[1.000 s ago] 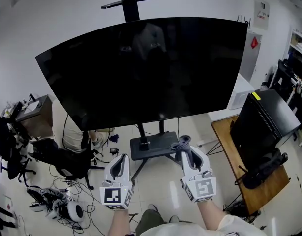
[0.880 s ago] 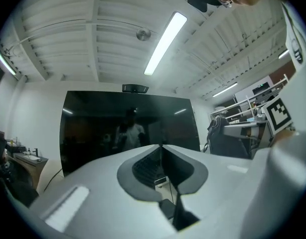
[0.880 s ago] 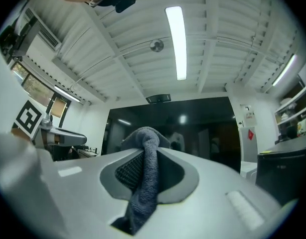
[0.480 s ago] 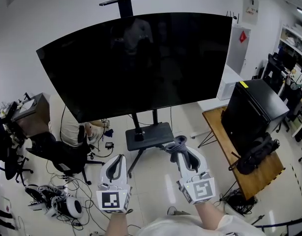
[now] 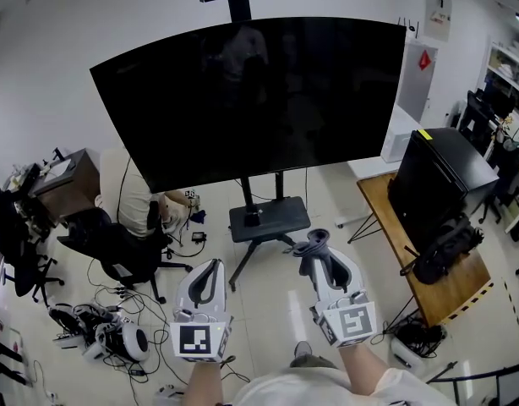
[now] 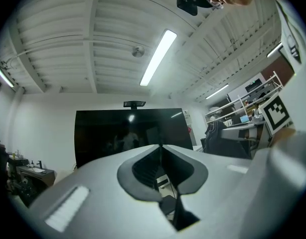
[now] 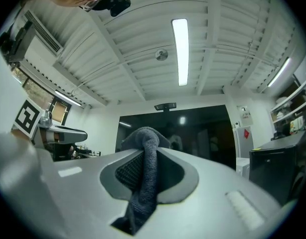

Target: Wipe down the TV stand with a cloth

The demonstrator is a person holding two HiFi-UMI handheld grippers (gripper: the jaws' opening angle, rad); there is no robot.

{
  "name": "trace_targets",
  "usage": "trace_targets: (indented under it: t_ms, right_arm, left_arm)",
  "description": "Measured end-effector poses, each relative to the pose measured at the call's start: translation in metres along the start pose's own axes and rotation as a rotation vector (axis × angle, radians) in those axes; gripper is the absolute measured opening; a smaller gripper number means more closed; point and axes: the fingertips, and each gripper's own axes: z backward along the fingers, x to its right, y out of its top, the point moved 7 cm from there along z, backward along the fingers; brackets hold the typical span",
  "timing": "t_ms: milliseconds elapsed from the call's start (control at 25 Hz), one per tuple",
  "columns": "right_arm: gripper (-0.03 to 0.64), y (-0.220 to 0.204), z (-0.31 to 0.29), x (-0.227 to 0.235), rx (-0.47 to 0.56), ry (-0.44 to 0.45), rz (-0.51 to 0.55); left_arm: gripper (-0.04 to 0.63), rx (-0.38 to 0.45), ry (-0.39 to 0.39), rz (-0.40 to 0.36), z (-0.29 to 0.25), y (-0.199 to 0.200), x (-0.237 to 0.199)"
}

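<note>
Right gripper [image 5: 319, 255] is clamped on the cloth [image 5: 313, 245]. In the right gripper view the jaws pinch one narrow fold, with a grey knot bulging past the tips and a tail hanging below. Left gripper [image 5: 210, 266] is closed tip to tip with nothing in it, and sits level with the right at the bottom of the head view. The stand [image 5: 279, 186] rises at centre frame, its shelf [image 5: 276, 216] just above the grippers in the picture but well apart from them on the floor ahead, so we judge no wiping contact yet. Risks we note: the thin pinch may let the cloth drag free once it rubs the shelf. The screen [image 5: 259, 100] overhangs the shelf, so a high reach could knock its lower edge. Cables [image 5: 141, 299] at lower left could snag a foot on approach.
</note>
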Motion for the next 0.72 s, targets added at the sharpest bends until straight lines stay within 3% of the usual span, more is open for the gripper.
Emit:
trace_targets:
  t_ms: [120, 400, 560, 640, 720]
  right_arm:
    - [0.054, 0.004, 0.013, -0.014, -0.098, 0.003, -0.010]
    - [0.054, 0.023, 0.029, -0.030, -0.130, -0.012, 0.007]
    - [0.054, 0.024, 0.036, -0.030, -0.098, -0.023, 0.018]
    - [0.054, 0.021, 0.043, -0.034, -0.157, -0.028, 0.016]
    - [0.054, 0.020, 0.049, -0.037, -0.208, -0.033, 0.016]
  left_arm:
    - [0.084, -0.021, -0.018, 0.004, 0.014, 0.003, 0.004]
    - [0.084, -0.012, -0.038, 0.019, 0.030, 0.017, 0.006]
    - [0.085, -0.231, -0.048, 0.002, 0.042, 0.012, 0.018]
    - [0.086, -0.203, -0.060, 0.013, 0.044, 0.012, 0.021]
    - [0.086, -0.089, -0.064, 0.014, 0.043, 0.013, 0.021]
